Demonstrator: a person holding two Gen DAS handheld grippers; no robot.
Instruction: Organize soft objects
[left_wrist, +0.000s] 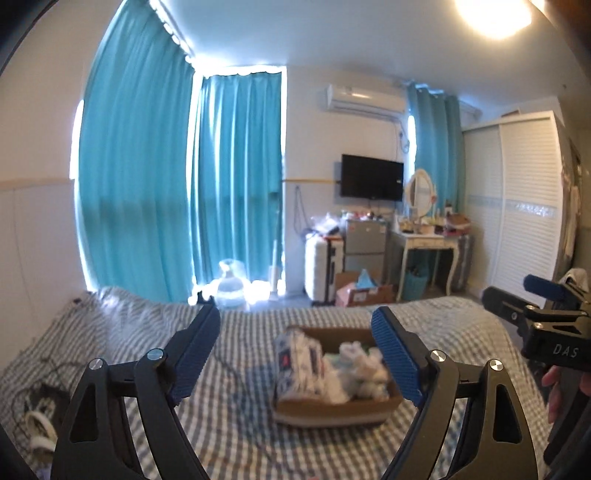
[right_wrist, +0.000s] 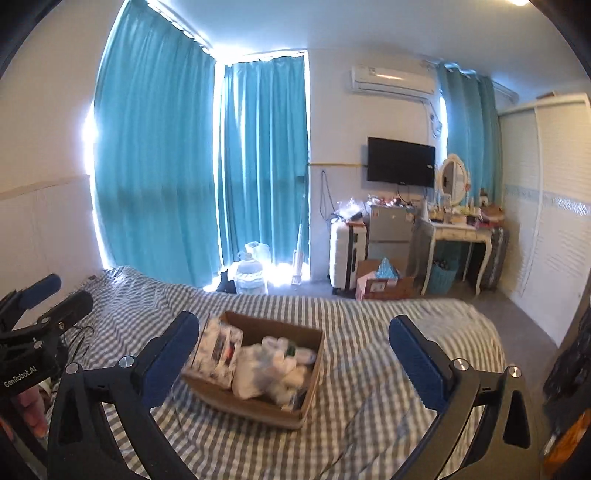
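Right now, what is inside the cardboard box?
The box holds a patterned folded bundle and pale soft items. Anything beneath them is covered.

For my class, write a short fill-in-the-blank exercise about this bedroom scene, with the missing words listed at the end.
1. The cardboard box of soft things sits on the ____.
2. The curtains are coloured ____.
3. Both the left tool and the right tool hold ____.
4. The television hangs on the ____.

Missing words: bed; blue; nothing; wall
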